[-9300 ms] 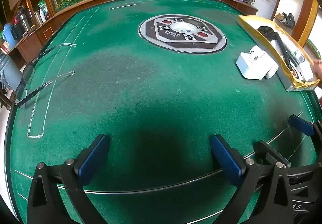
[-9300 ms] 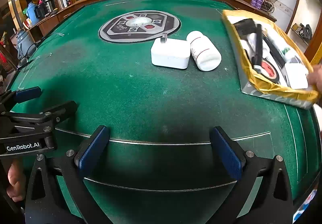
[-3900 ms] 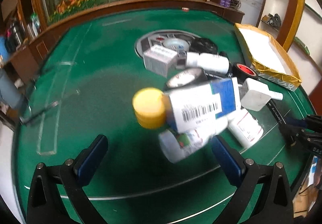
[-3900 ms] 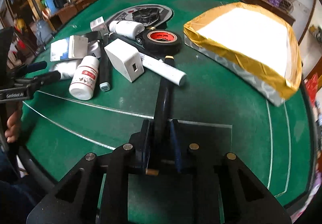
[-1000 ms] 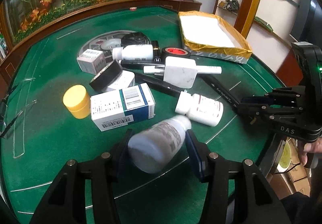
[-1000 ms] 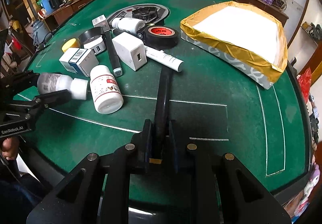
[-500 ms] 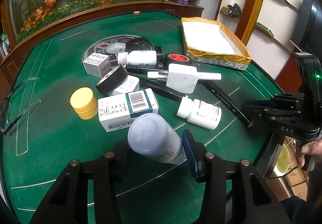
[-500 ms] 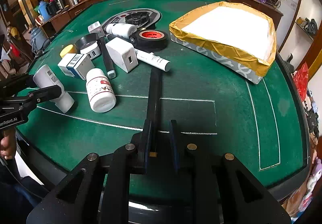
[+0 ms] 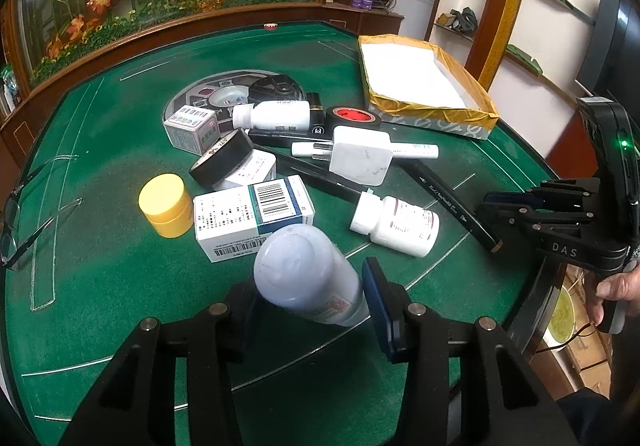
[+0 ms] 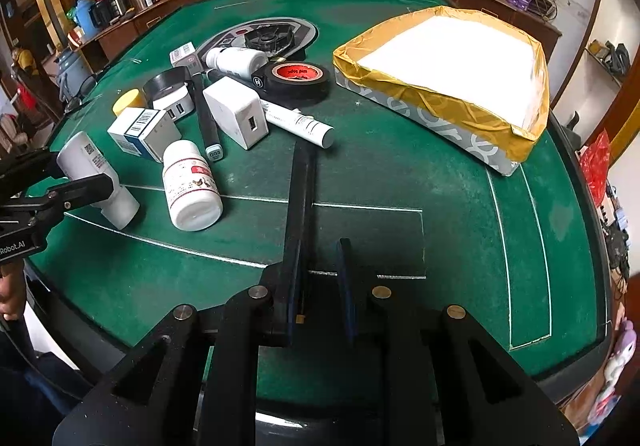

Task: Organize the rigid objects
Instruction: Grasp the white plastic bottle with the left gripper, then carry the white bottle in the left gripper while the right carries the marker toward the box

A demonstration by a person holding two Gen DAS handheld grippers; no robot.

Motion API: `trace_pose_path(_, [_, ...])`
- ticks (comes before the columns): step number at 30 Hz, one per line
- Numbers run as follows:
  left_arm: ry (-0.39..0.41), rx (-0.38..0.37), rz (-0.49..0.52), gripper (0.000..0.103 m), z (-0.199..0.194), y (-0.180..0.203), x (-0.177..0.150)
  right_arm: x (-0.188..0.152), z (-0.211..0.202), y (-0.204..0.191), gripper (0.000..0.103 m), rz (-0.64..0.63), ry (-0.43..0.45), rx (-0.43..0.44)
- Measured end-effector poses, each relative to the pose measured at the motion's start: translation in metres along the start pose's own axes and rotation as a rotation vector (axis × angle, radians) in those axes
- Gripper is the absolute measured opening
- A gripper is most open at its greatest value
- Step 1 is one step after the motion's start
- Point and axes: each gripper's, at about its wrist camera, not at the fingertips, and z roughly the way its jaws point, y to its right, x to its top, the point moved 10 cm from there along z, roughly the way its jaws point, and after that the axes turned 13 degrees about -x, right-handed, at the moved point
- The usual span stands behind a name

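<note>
The left tongs [image 9: 308, 298] are clamped on a white plastic bottle [image 9: 304, 274], tilted, its cap end on the green felt desk [image 10: 400, 181] near the front edge. The right tongs [image 10: 318, 286] are clamped on a long black pen [image 10: 301, 197] lying on the desk. A gold-edged cardboard box [image 10: 440, 101] sits by the right edge, empty

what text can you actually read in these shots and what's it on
"DAS" on the right claw body.
"Robot.AI", its start cut off by the picture's edge, on the left claw body.
"GG3" on the end cap of the black marker.
Red print inside the black tape roll: upside down, not legible.
Print on the white pill bottle, barcoded box and held white bottle: too small to read.
</note>
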Motion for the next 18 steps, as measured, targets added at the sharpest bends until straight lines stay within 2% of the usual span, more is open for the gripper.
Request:
trace_pose_path(7, [0.013, -0.023, -0.023, 0.046, -0.0002, -0.0049, -0.0007, 0.0008, 0.0002, -0.0002, 0.017, 0.003, 0.018, -0.013])
trace_pose_path(18, [0.003, -0.015, -0.026, 0.047, 0.0081, -0.0075, 0.0004, 0.0045, 0.0018, -0.0027, 0.017, -0.021, 0.013, -0.005])
